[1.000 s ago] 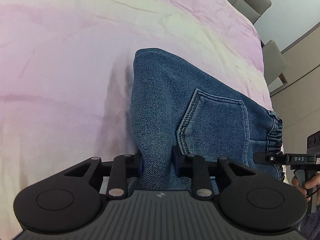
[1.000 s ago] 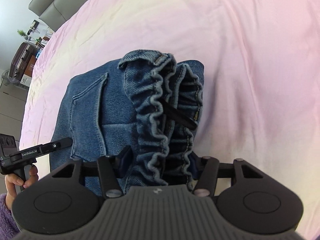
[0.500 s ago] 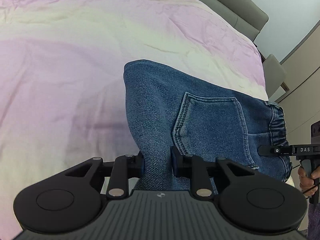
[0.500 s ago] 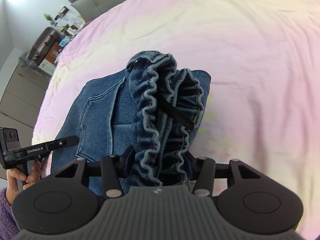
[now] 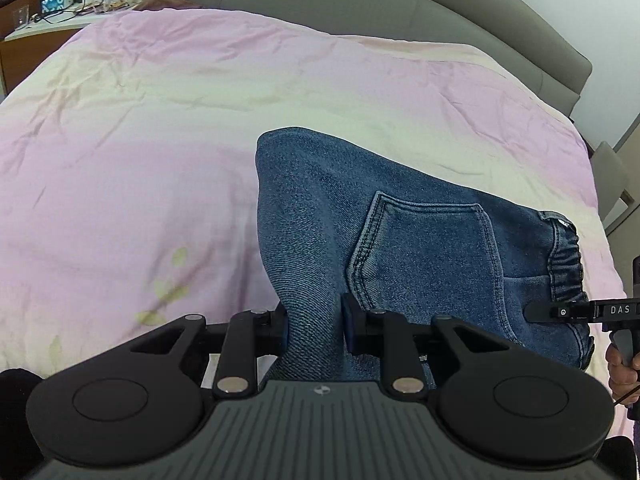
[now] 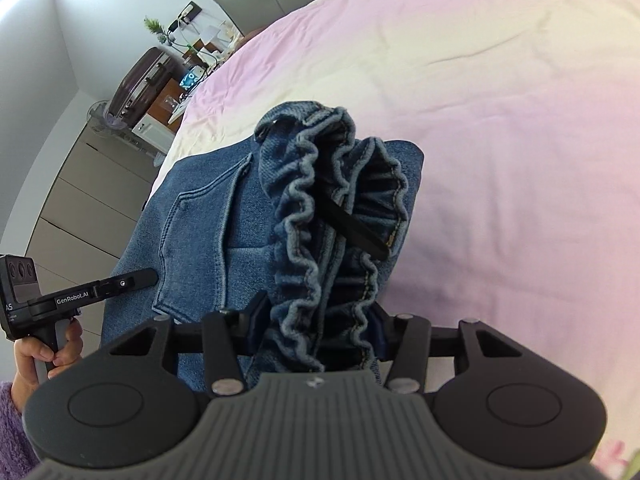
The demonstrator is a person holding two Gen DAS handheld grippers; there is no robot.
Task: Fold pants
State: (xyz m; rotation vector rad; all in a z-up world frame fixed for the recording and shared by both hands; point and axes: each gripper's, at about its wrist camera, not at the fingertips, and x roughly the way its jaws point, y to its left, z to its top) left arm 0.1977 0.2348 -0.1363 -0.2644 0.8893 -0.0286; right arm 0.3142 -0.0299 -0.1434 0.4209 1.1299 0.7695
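**Pants folded small and held above the bed, not yet set down**

A bedroom: a wide bed under a pale pink, creased cotton duvet [image 5: 160,152] fills both views, with a grey padded headboard [image 5: 400,12] along the top of the left wrist view.

At the bottom centre of that view the left claw [image 5: 314,326] is clamped on a bunched fold of the blue denim pants [image 5: 320,208], whose stitched back pocket [image 5: 424,252] lies right of centre. At the bottom centre of the right wrist view the right claw [image 6: 316,330] is clamped on the gathered elastic waistband [image 6: 304,216], ruffled and standing up between its pads; a black strap crosses the gathers.

By my reading the folding is well along: the pants form one compact, layered bundle, gripped at both ends and apparently hanging above the duvet. Laying it down flat and letting go remain.

Containers: a dark brown hard-shell suitcase [image 6: 140,80] stands closed in the upper left of the right wrist view; its contents cannot be seen.
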